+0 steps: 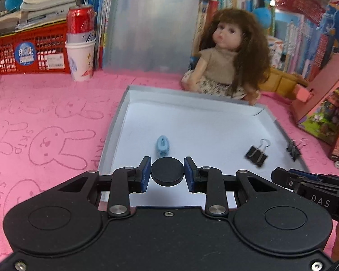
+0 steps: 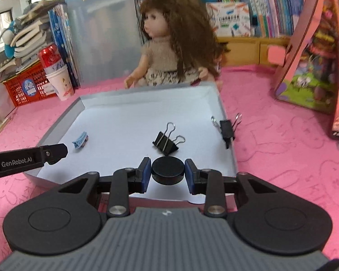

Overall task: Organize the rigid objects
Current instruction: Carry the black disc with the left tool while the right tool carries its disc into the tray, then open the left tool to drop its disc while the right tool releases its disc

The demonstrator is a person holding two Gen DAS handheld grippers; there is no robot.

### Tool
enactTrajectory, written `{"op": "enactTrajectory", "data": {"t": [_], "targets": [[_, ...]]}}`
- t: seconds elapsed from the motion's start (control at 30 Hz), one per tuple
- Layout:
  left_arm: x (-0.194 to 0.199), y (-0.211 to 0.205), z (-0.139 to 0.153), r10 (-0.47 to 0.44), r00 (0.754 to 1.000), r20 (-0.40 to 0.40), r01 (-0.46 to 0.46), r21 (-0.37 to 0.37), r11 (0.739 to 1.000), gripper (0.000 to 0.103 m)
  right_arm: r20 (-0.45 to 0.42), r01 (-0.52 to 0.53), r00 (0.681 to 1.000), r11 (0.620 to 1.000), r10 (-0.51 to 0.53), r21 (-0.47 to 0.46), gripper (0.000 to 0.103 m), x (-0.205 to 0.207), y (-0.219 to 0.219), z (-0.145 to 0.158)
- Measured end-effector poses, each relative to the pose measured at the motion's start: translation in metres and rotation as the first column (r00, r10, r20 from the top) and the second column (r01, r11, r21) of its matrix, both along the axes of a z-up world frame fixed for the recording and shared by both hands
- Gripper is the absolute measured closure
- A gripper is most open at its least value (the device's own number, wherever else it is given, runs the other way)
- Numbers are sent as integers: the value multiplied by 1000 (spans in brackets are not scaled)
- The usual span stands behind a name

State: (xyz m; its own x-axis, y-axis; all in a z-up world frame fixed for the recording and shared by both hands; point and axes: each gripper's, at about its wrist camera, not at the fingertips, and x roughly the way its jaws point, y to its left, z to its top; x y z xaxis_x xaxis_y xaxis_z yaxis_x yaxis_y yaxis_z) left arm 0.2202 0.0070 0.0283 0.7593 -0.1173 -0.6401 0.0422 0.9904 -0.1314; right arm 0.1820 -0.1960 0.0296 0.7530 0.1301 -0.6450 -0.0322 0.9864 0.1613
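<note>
Hard to read first: a black disc (image 1: 167,173) fills the gap between my left gripper's (image 1: 167,166) blue pads (image 1: 146,174), touching both sides. I can't tell if it's clamped or just part of the tool. Same on the right gripper (image 2: 168,166): black disc (image 2: 168,172) between the pads, jaws one disc-width apart, grip unclear.

Seen from the other cam, each gripper shows side-on only, so the jaw gap is hidden. The right one (image 1: 280,174) is cut off at the frame edge, and of the left one (image 2: 56,152) only the tip and arm show.

Task items: grey tray (image 1: 110,135) w/ white floor on the pink mat (image 1: 45,113), right in front of both tools. In it are a small blue clip (image 1: 162,145) on the left and a black binder clip (image 1: 256,155) right of centre, handles up. A 2nd binder clip (image 1: 293,150) sits at the tray's right rim. It looks to straddle the rim in the right wrist view, blurred in the left one.

Writing: "DAS" on the right gripper's arm, "GenRobot.AI" on the left's. "SKIP" by the bunny outlines on the mat. The blue sticker on the red crate (image 1: 11,52) isn't legible, nor the print on the red can (image 1: 80,20) or the paper cup (image 1: 80,58) it stands in.

A doll (image 1: 228,54) sits at the tray's far edge. Behind are books, spines too blurred to read. The pink toy box (image 1: 323,103) is cut off on the right.
</note>
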Motion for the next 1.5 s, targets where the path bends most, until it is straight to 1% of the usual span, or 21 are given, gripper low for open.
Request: {"op": "enactTrajectory", "data": {"t": [0.07,0.2,0.33,0.6,0.93,1.17,1.23,1.27,1.3,1.33,1.4,1.47,1.5], "targets": [[4,1,-5,4,1000,-6,-4,13,1000,73,-9,5,1000,1000,-5,-5,66,5,2,-4],[14,2,-14,11,1000,-27,-11,7,1000,73,-22,24,999,1000,-25,-6,66,16,3,-10],[23,2,-19,17,999,-31,-16,22,1000,73,-17,35,999,999,-35,-21,66,23,5,-14],[40,-3,-22,12,1000,-20,-11,85,996,73,-12,34,999,999,-34,-37,66,37,10,-16],[64,-1,-24,37,999,-29,-34,106,994,73,-26,33,999,999,-34,-42,66,58,9,-16],[78,0,-25,49,998,-25,-46,121,992,73,-30,42,999,999,-43,-26,65,69,5,-17],[78,-1,-25,50,998,-25,-47,119,992,73,-27,40,999,999,-41,-25,62,69,5,-18],[78,-1,-25,50,998,-24,-47,117,992,73,-26,38,999,999,-38,-25,62,69,5,-18],[77,-1,-25,51,998,-24,-48,114,992,73,-24,36,999,999,-36,-24,53,68,5,-18],[76,0,-24,53,998,-25,-50,107,993,72,-22,38,999,999,-39,-27,48,67,4,-18],[73,0,-22,47,999,-21,-45,98,994,59,-12,34,999,999,-35,-22,41,65,4,-16],[68,-2,-18,45,999,-8,-44,108,993,55,1,32,999,999,-32,-20,38,61,3,-13],[66,-3,-16,41,999,0,-40,115,993,52,10,28,1000,999,-28,-21,36,59,4,-11]]}}
